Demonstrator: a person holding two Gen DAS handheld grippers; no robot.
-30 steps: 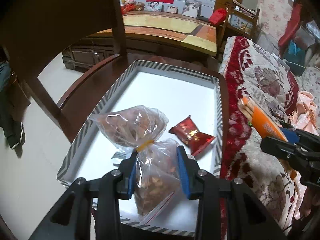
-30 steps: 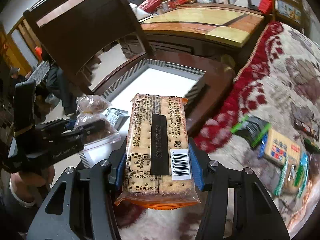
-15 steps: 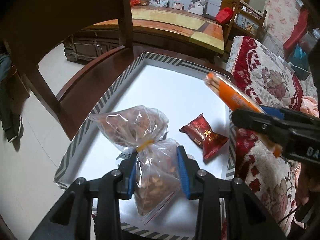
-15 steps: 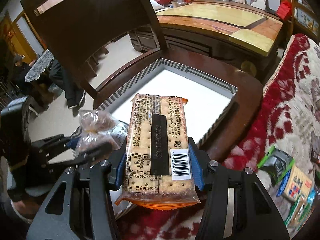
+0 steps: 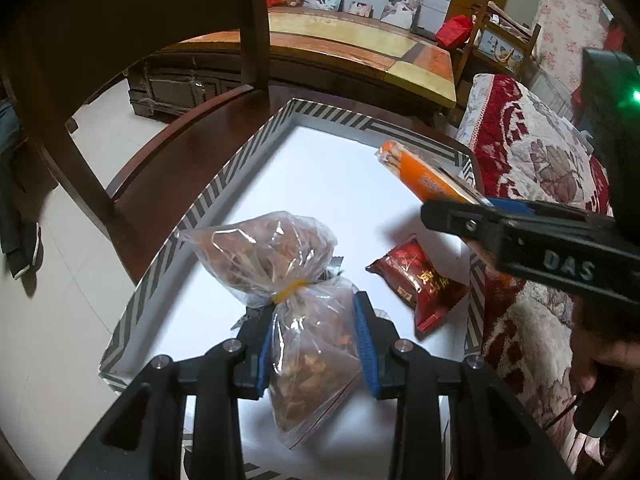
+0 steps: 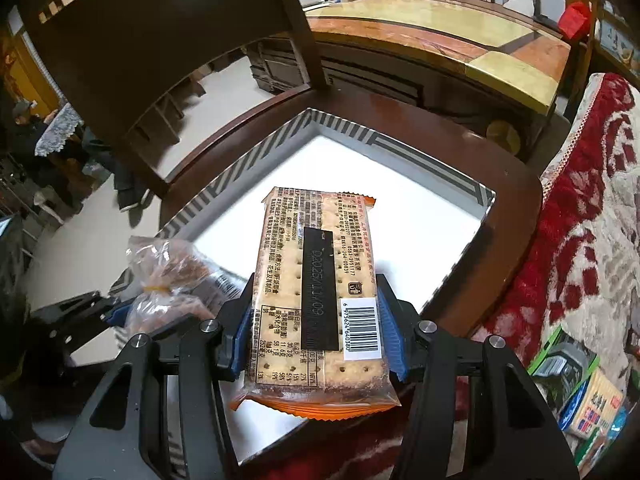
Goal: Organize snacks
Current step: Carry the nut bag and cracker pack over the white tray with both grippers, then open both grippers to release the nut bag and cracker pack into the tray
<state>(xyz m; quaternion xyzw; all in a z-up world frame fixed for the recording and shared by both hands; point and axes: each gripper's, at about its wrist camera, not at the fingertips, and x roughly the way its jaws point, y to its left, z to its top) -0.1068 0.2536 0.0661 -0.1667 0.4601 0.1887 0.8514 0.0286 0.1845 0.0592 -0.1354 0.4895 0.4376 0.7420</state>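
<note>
Over the striped-rimmed tray (image 5: 208,200), the left tongs (image 5: 316,340) pinch a clear snack bag (image 5: 308,320) while the right tongs (image 6: 316,328) clamp a cracker packet (image 6: 316,288).

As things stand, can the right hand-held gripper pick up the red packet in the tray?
Probably not: the right hand-held gripper is shut on the cracker pack, so the red packet stays out.

Chair seat (image 5: 160,172) – striped tray (image 5: 224,188)
</note>
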